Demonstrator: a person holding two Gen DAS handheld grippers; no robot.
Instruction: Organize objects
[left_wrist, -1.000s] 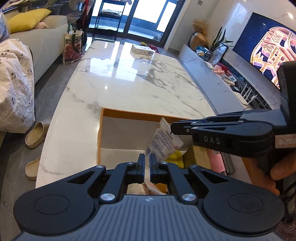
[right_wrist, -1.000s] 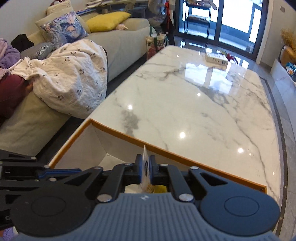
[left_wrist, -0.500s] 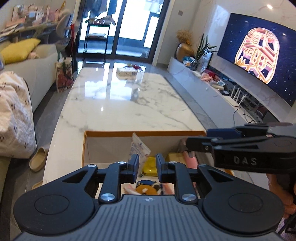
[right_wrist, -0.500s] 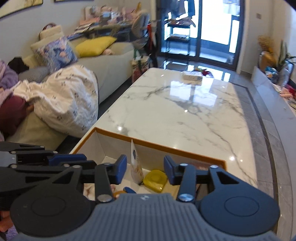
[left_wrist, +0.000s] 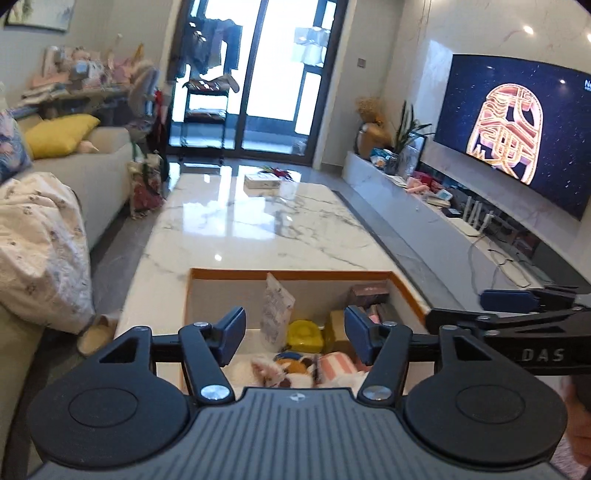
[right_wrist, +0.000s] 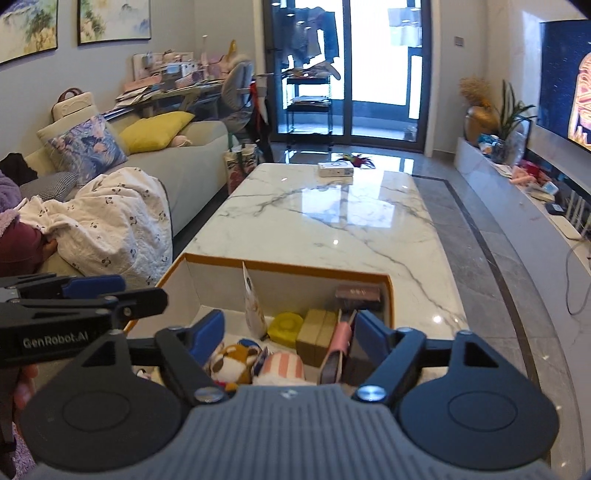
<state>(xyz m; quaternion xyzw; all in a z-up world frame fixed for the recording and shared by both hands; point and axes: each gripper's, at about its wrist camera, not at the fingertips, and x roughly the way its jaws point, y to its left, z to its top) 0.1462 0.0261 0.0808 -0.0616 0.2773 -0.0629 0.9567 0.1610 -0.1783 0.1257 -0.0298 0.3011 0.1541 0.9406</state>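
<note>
Left gripper (left_wrist: 294, 335): fingers spread wide apart, nothing between them; held above the near edge of the box, pointing down the length of the table

Right gripper (right_wrist: 290, 338): fingers likewise spread wide, nothing clamped; held above the near right part of the box; seen side-on at the right of the left gripper's view, as the left one shows at the left of the right gripper's view

Box (right_wrist: 280, 266): open, white inside, orange rim; directly ahead of and below both grippers, on the near end of the marble table (right_wrist: 332, 218)

Contents, as seen between the right gripper's fingers:
- Flat printed packet (right_wrist: 254, 308), standing upright on edge near the middle of the box, ahead of the left finger
- Yellow round-topped item (right_wrist: 285, 325), just right of the packet
- Tan block (right_wrist: 317, 336), touching or just beside the yellow item
- Pink flat case (right_wrist: 338, 347), upright, close against the right finger
- Dark brown box (right_wrist: 357, 293), at the far right corner
- Plush toy, orange and white (right_wrist: 231, 363), nearest the camera, beside a pink-striped item (right_wrist: 282, 366)

Surroundings: small white box (right_wrist: 335, 169) at the far end of the table; sofa (right_wrist: 184, 162) to the left with a yellow cushion (right_wrist: 155, 131) and a white patterned blanket (right_wrist: 107, 221); television (left_wrist: 517, 129) on the wall to the right
</note>
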